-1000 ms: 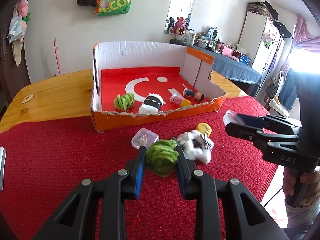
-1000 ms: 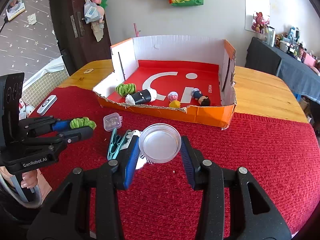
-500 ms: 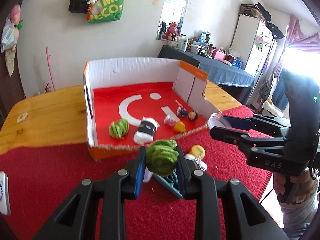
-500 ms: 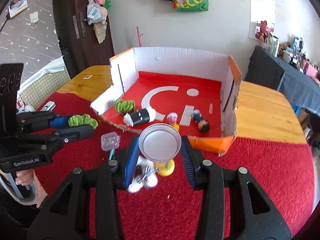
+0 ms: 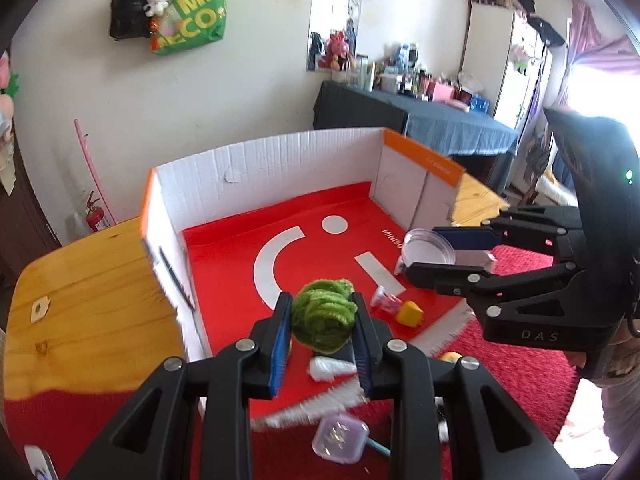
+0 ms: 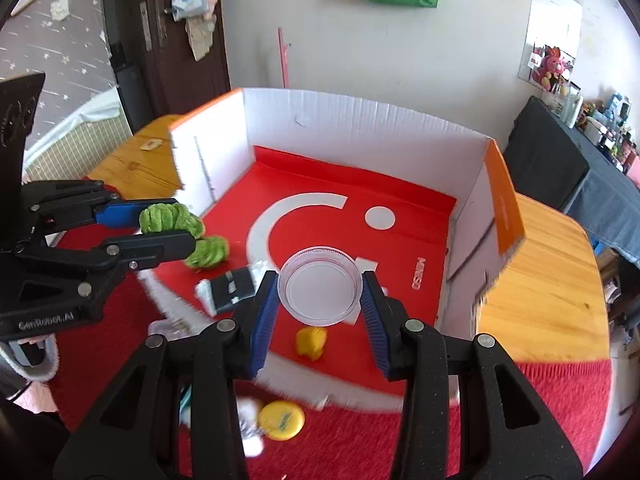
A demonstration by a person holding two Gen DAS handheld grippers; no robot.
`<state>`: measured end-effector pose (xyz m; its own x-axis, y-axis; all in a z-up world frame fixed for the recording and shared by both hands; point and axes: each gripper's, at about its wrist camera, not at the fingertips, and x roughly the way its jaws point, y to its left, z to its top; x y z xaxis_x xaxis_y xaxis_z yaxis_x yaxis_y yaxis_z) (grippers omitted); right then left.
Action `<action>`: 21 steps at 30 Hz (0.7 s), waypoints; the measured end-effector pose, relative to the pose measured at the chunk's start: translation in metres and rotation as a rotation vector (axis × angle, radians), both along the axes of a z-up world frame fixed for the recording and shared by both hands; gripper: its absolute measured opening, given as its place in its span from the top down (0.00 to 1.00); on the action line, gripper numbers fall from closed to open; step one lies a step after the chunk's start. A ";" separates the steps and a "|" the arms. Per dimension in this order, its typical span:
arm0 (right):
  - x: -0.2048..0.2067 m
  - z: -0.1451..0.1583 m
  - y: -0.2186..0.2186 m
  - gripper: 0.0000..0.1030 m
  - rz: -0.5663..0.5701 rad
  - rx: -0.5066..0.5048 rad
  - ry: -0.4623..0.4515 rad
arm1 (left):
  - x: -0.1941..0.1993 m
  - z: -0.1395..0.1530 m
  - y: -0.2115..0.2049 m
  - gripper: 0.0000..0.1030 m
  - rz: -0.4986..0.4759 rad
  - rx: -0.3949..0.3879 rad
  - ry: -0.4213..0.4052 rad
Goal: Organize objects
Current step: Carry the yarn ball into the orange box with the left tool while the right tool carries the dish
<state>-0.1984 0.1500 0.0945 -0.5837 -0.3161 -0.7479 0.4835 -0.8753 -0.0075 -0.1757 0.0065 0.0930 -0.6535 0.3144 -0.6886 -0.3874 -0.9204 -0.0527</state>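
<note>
Left hand-held gripper (image 5: 322, 322), right hand-held gripper (image 6: 320, 294): both clamped, angled down

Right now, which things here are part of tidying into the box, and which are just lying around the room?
Part of the job:
- green fuzzy ball in the left gripper
- clear round dish in the right gripper
- cardboard box
- yellow disc and small clear case, outside the box

Just lying about:
- green tote bag on the wall
- fire extinguisher

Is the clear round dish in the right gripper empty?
Empty: the clear dish, clamped in the right gripper, shows only the box's red floor through it.
</note>
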 end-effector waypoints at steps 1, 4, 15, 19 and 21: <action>-0.005 -0.002 -0.002 0.62 0.007 0.010 -0.010 | -0.005 -0.001 0.002 0.72 -0.002 -0.013 -0.004; -0.021 -0.010 -0.007 0.62 0.024 0.038 -0.045 | -0.021 -0.008 0.008 0.72 -0.010 -0.054 -0.025; -0.066 -0.033 -0.012 0.62 0.045 0.128 -0.145 | -0.063 -0.033 0.017 0.72 -0.037 -0.154 -0.095; -0.076 -0.042 -0.011 0.62 0.059 0.128 -0.194 | -0.074 -0.046 0.019 0.72 -0.047 -0.172 -0.143; -0.080 -0.044 -0.009 0.62 0.059 0.127 -0.213 | -0.077 -0.050 0.019 0.72 -0.054 -0.174 -0.162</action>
<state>-0.2783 0.1407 0.0501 -0.3920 -0.2402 -0.8880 0.5360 -0.8442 -0.0082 -0.2531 0.0256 0.0433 -0.5159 0.2136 -0.8296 -0.4357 -0.8992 0.0394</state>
